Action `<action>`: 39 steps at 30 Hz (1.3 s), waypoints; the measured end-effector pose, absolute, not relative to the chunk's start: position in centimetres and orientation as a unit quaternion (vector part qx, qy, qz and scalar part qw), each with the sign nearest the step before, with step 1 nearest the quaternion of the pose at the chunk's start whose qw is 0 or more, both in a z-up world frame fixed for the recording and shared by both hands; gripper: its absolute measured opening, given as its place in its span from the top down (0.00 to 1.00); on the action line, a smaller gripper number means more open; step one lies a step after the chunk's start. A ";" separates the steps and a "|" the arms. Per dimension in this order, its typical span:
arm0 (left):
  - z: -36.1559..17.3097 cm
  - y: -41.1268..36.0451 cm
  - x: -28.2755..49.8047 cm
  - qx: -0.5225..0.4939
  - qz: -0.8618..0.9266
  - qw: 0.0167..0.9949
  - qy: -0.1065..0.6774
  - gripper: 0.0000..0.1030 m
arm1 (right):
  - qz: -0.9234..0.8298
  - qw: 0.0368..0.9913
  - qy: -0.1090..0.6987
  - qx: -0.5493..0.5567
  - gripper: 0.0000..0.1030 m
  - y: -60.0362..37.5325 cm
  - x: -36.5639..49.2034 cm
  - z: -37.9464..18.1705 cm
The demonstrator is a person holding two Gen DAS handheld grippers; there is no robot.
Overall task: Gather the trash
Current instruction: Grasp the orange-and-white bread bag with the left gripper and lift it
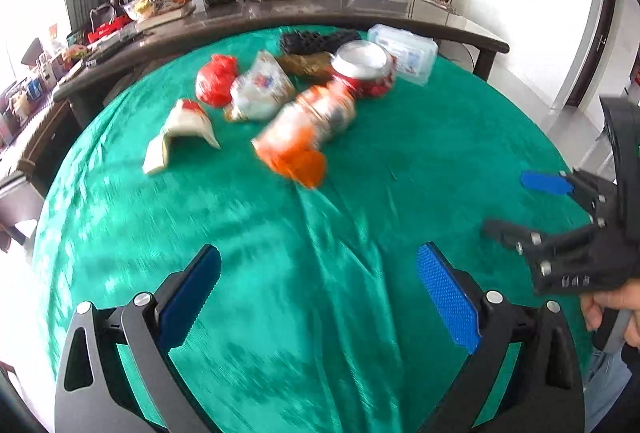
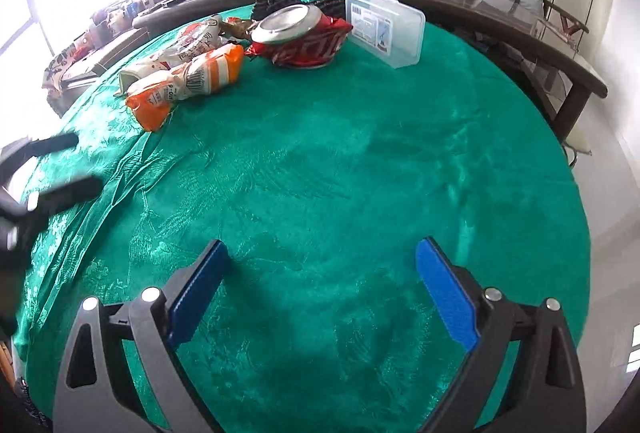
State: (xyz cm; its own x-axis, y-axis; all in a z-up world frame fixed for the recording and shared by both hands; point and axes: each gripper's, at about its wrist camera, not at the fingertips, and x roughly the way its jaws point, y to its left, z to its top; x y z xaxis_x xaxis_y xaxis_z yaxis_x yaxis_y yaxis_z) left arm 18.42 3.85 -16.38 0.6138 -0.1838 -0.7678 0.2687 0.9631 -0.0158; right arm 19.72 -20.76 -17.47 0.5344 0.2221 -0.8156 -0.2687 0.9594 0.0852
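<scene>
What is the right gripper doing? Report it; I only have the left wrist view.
Observer: The right gripper is open, with only green cloth between its pads.
Operator: Describe the can. Mine is blurred.
Observer: The can is red and crushed, lying tilted with its silver end facing up.
Operator: Check the orange pack.
Observer: The orange pack lies crumpled on the cloth, with a barcode showing on its white middle.
</scene>
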 end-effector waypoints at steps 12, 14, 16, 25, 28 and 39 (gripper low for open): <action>-17.5 3.4 29.1 0.069 -0.192 0.866 0.456 0.05 | 0.137 0.873 0.468 -0.027 0.04 -20.5 20.2 -17.8; -17.7 3.1 29.4 0.070 -0.199 0.862 0.461 0.17 | 0.137 0.873 0.468 -0.027 0.04 -20.5 20.2 -17.8; -18.1 2.6 29.5 0.074 -0.204 0.853 0.474 0.42 | 0.137 0.873 0.468 -0.027 0.04 -20.5 20.2 -17.8; -16.4 3.0 24.4 0.015 -0.144 0.864 0.482 0.57 | 0.137 0.873 0.468 -0.027 0.04 -20.5 20.2 -17.8; -16.3 2.9 21.5 -0.009 -0.139 0.866 0.479 0.56 | 0.137 0.873 0.468 -0.027 0.04 -20.5 20.2 -17.8; -18.7 1.7 20.3 0.061 -0.148 0.877 0.453 0.18 | 0.107 0.886 0.450 -0.020 0.05 -24.1 23.4 -16.1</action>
State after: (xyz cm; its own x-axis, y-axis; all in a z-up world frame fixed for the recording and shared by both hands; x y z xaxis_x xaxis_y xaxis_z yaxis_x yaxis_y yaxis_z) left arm 20.35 1.73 -18.69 0.5459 -0.2035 -0.8128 0.3141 0.9490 -0.0267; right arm 23.45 -24.14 -16.13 0.5723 0.1719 -0.8018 -0.2088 0.9761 0.0603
